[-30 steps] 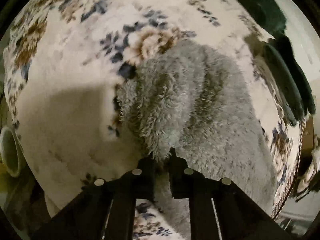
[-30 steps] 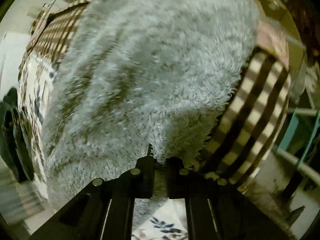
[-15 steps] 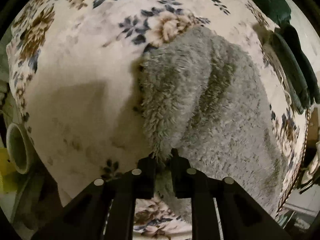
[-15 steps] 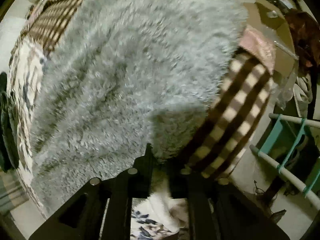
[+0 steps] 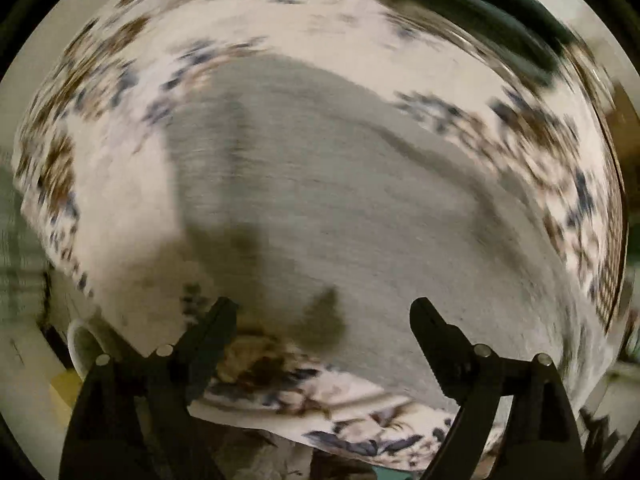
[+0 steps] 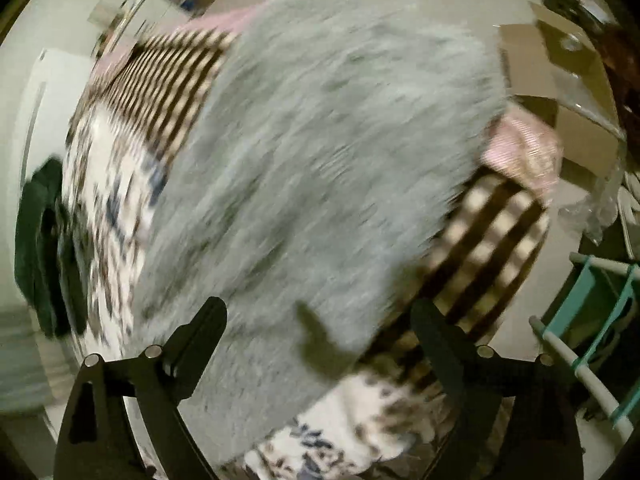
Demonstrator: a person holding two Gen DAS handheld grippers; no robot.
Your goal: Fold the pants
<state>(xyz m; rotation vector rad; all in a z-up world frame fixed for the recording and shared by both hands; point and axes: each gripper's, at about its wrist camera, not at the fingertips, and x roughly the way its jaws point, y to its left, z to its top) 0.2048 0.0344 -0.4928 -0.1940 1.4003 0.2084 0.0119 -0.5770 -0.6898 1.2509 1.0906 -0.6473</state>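
The grey fluffy pants (image 5: 340, 208) lie spread on the floral bedspread (image 5: 112, 208) and fill the middle of the left wrist view, blurred by motion. My left gripper (image 5: 322, 312) is open and empty just above their near edge. In the right wrist view the same pants (image 6: 320, 160) lie across the bed, partly over a brown checked blanket (image 6: 492, 232). My right gripper (image 6: 318, 312) is open and empty above their near corner.
Dark green clothes (image 5: 500, 20) lie at the far side of the bed, also in the right wrist view (image 6: 40, 248). A white mug (image 5: 82, 344) sits low left. A teal and white rack (image 6: 592, 320) and cardboard boxes (image 6: 560, 80) stand beside the bed.
Both grippers were shut on the pants' edge and have opened, letting the fabric drop onto the bed. Both views are now blurred as the grippers pull away.
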